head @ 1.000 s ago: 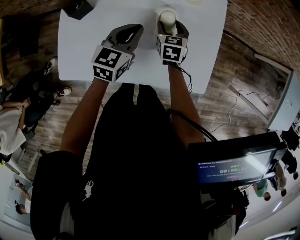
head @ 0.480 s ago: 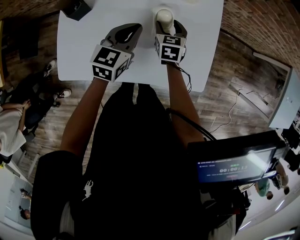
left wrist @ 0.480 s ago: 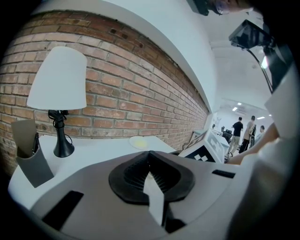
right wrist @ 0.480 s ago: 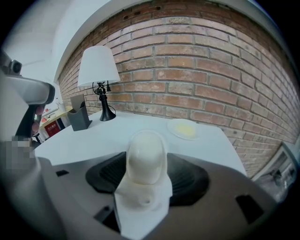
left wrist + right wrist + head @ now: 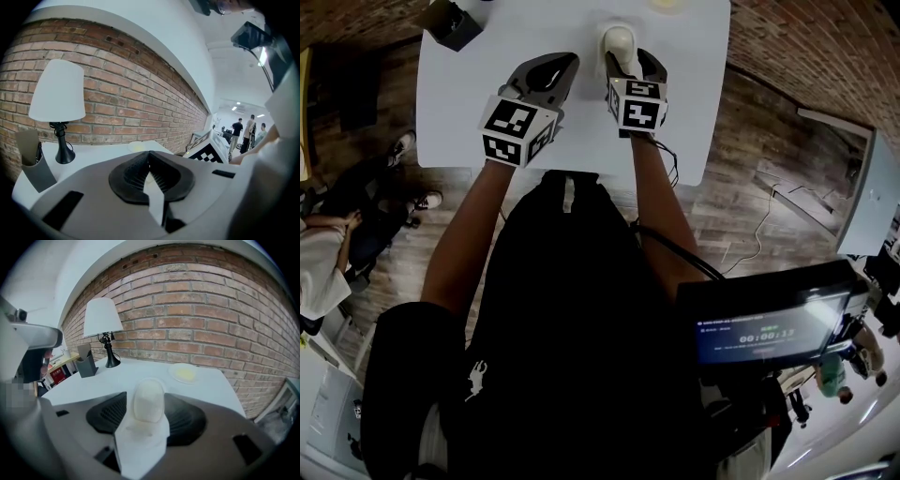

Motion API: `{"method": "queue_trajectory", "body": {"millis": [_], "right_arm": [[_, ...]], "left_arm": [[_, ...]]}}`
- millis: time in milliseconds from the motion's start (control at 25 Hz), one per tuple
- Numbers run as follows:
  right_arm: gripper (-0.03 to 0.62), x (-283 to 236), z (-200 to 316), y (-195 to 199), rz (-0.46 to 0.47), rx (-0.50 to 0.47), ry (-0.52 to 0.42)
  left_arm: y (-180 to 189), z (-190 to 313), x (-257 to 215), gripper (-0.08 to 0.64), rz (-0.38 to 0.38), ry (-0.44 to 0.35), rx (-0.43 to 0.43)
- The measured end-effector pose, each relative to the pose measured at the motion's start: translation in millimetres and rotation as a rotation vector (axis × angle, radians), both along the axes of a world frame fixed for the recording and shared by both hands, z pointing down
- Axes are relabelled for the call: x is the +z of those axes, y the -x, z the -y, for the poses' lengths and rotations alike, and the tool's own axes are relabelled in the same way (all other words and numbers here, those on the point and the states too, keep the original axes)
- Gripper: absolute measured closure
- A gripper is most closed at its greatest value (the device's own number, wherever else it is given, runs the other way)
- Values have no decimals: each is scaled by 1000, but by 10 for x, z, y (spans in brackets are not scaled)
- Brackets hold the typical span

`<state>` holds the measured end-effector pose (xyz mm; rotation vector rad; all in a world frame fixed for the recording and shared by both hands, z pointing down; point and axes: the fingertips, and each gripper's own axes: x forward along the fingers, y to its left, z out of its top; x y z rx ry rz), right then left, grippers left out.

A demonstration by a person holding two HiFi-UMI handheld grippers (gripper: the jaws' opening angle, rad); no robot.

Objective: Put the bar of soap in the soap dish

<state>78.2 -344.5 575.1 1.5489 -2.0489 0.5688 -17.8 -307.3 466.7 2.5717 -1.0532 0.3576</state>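
Observation:
My right gripper [image 5: 624,52] is shut on a white oval bar of soap [image 5: 619,41], which stands up between the jaws above the white table [image 5: 469,103]. In the right gripper view the soap [image 5: 149,398] fills the gap of the right gripper [image 5: 149,412]. Beyond it, a round white soap dish [image 5: 184,373] with a pale yellow middle lies near the brick wall. The dish [image 5: 666,4] shows at the head view's top edge. The left gripper [image 5: 549,71] hovers beside the right one, shut and holding nothing [image 5: 151,171].
A black table lamp with a white shade [image 5: 104,320] and a grey holder [image 5: 87,364] stand at the table's far left; the holder [image 5: 450,21] shows in the head view. The table's right edge [image 5: 712,112] drops to a wooden floor. People stand in the background.
Both grippers have shifted slightly left and up in the head view, farther over the table. The soap dish has come into view at the top edge. The soap stays gripped.

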Motion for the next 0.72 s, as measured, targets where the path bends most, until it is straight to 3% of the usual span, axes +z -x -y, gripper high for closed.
{"method": "queue_trajectory", "body": {"millis": [280,400,720], "right_arm": [[498,-192,-61,-62,-3,-7,-37],[574,-306,-47,-151,44,-14,-56],[588,-786,-304,-35,234,-90,-143]], "left_arm": [[-31,-56,-130,554,2,-24,2],[-127,-28,-177,554,6,-29,3],[-59,-171,-343,554,-4,-47,-9]]}}
